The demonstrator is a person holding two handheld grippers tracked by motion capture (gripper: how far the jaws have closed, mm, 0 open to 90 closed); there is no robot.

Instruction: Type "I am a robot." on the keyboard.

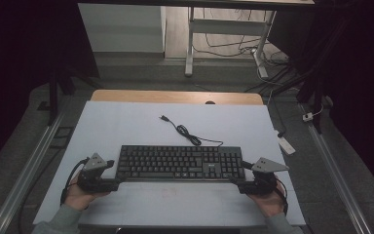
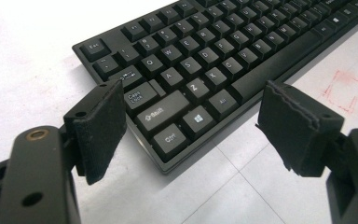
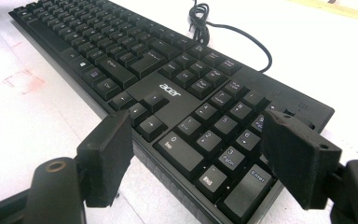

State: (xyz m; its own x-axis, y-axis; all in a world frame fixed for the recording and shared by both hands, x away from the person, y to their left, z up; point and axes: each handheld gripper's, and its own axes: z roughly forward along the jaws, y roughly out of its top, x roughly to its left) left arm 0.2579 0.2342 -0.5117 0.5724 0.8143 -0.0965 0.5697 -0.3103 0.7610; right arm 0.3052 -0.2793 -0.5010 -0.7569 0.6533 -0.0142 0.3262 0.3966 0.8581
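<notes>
A black keyboard (image 1: 180, 163) (image 2: 200, 60) (image 3: 168, 84) lies flat across the white table top (image 1: 126, 122), its coiled cable (image 1: 187, 132) (image 3: 214, 23) trailing toward the back. My left gripper (image 1: 116, 176) (image 2: 198, 128) is at the keyboard's near left corner, open, with the Ctrl-key corner between its pads and not pressed. At the near right corner my right gripper (image 1: 238, 178) (image 3: 203, 156) is also open, its pads standing either side of the number pad's corner. A hand holds each gripper at the table's front edge.
A faint red square mark (image 2: 342, 88) (image 3: 23, 81) sits on the table in front of the keyboard. A wooden edge (image 1: 175, 96) runs along the back. A white desk frame (image 1: 190, 44) and floor cables lie beyond; a white power strip (image 1: 286, 145) is at the right.
</notes>
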